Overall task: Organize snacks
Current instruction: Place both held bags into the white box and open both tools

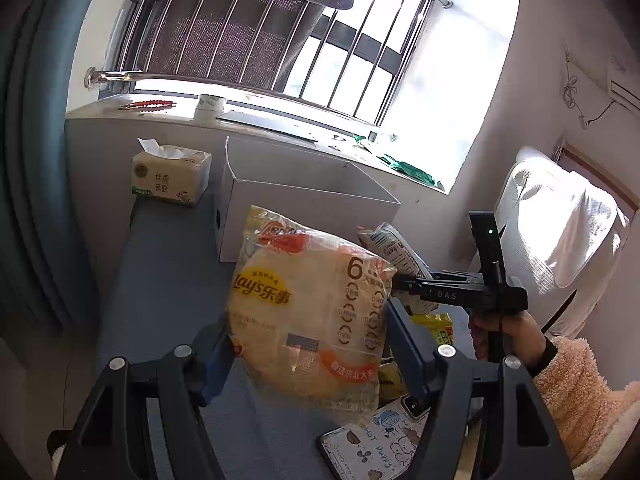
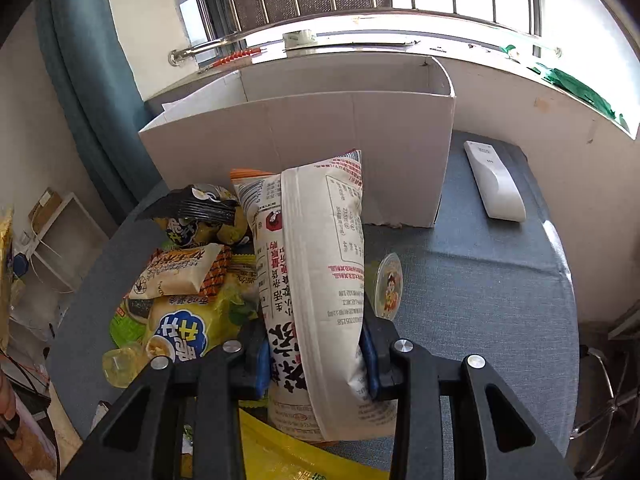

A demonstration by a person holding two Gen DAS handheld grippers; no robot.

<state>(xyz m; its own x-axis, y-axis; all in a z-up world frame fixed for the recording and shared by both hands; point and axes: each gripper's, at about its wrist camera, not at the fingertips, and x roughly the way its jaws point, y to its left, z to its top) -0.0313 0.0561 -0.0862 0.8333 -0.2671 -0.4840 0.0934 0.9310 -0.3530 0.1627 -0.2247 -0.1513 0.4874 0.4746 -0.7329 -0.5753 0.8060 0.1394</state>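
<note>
Table: grey-blue cloth top (image 2: 480,280), set against a white ledge under a barred window (image 1: 280,40).
Room: blue curtain (image 1: 36,160) at the left side of the window; a white-covered chair (image 1: 560,232) at the right of the left wrist view.
Box: open white cardboard box (image 2: 320,128) upright at the back of the table, below the window.
Other items: tissue pack (image 1: 172,176) just left of the box; white remote (image 2: 496,180) on the cloth to the right of the box; phone in a cartoon case (image 1: 380,448) at the near edge.
Snack pile: mixed packets (image 2: 188,280) heaped in front of the box; a small round jelly cup (image 2: 388,280) just beside them.
Left tongs (image 1: 308,344): about half open, pads pressed on both sides of a yellow chip bag (image 1: 312,312), which is clear of the cloth.
Right tongs (image 2: 316,356): nearly closed, pinching a white noodle bag (image 2: 320,260) near its lower end; bag stands upright in front of the box.
Right hand (image 1: 508,332): grips the handle, fluffy peach sleeve (image 1: 580,392) behind it.
</note>
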